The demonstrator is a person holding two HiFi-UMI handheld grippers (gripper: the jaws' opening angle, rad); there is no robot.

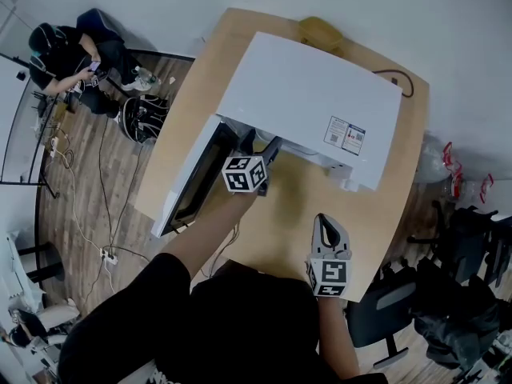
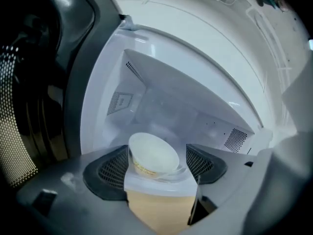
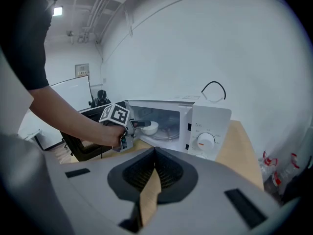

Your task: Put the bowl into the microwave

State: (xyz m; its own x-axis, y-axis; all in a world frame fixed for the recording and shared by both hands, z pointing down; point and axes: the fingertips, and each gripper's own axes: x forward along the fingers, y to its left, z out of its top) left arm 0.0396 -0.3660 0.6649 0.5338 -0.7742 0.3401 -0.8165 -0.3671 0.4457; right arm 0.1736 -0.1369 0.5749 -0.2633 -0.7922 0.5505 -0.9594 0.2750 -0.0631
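The white bowl (image 2: 152,155) stands inside the white microwave (image 1: 312,102), on its glass turntable (image 3: 168,133). My left gripper (image 2: 156,168) reaches into the microwave's mouth. Its jaws are open, with the bowl just past the fingertips: the left pad (image 2: 110,173) is close beside the bowl and the right pad (image 2: 203,163) stands clear of it. From the right gripper view the bowl (image 3: 150,128) sits at the tip of the left gripper (image 3: 139,124). The microwave door (image 1: 196,178) hangs wide open to the left. My right gripper (image 1: 326,229) hovers over the wooden table (image 1: 296,214), shut on nothing.
A black cable (image 1: 396,78) loops on the table behind the microwave. A seated person (image 1: 64,54) is at the far left beyond the table, with cables on the floor (image 1: 88,214). Dark office chairs (image 1: 472,254) stand to the right.
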